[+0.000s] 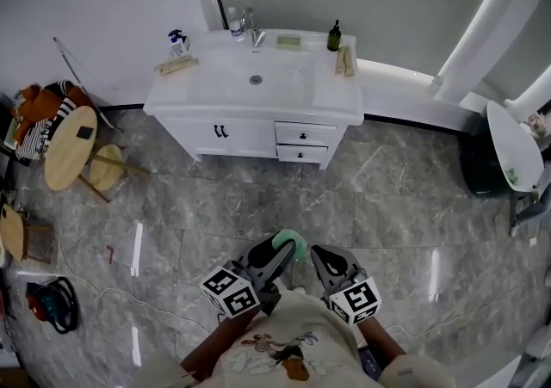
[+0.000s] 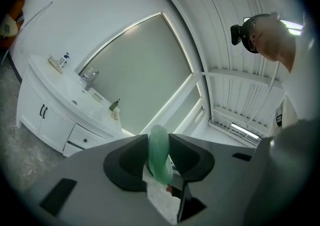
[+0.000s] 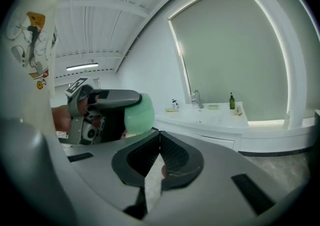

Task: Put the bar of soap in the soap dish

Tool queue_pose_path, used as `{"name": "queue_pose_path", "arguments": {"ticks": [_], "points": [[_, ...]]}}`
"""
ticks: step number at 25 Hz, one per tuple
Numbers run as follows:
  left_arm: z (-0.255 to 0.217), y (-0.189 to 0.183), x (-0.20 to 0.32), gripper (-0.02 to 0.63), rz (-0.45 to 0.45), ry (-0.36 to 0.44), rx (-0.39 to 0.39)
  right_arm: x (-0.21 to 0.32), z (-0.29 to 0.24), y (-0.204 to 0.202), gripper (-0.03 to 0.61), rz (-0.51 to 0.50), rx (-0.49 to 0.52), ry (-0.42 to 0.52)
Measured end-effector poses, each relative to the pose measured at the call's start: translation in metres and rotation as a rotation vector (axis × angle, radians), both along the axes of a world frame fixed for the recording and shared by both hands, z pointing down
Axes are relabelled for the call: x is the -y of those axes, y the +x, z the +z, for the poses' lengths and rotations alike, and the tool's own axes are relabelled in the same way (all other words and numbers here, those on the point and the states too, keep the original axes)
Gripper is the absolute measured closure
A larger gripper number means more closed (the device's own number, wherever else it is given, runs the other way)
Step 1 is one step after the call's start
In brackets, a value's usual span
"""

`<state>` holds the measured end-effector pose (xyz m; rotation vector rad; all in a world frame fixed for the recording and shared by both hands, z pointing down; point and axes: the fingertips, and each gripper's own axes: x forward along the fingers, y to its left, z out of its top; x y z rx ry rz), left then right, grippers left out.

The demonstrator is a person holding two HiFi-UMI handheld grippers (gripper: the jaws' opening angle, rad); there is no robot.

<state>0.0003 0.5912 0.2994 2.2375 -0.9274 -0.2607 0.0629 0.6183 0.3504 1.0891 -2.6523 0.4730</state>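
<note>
1. Left gripper point(image 2: 159, 142) is clamped on the green bar of soap point(image 2: 160, 162), up near the person's chest.
2. Right gripper point(image 3: 159, 139) has its jaws pressed together, nothing between them.
3. Sink counter point(image 1: 336, 95) is well apart from both.

- White vanity point(image 1: 331, 95) with an inset basin, two doors and two drawers, standing on grey marbled floor point(image 1: 258, 197).
- Chrome faucet point(image 1: 252, 29) at the vanity's back edge.
- Dark bottle point(image 1: 334, 36) on the vanity's back right corner.
- Spray bottle point(image 1: 177, 40) on the vanity's back left corner.
- Round wooden table point(image 1: 71, 147) well left of the vanity.
- Black bin point(image 1: 482, 167) well right of the vanity.
</note>
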Motion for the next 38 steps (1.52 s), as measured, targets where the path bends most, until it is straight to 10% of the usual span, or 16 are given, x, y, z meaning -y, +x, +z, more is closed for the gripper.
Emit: {"name": "queue_pose_path", "arguments": {"ticks": [19,38], "points": [[-0.018,-0.101,0.149,0.474,0.05,0.031,-0.064,0.16,-0.023,-0.101,0.572,0.035,-0.09,0.005],[0.006,-0.083,0.249,0.474,0.054,-0.013,-0.043,0.27,-0.004,-0.083,0.572,0.085,0.031,-0.031]]}}
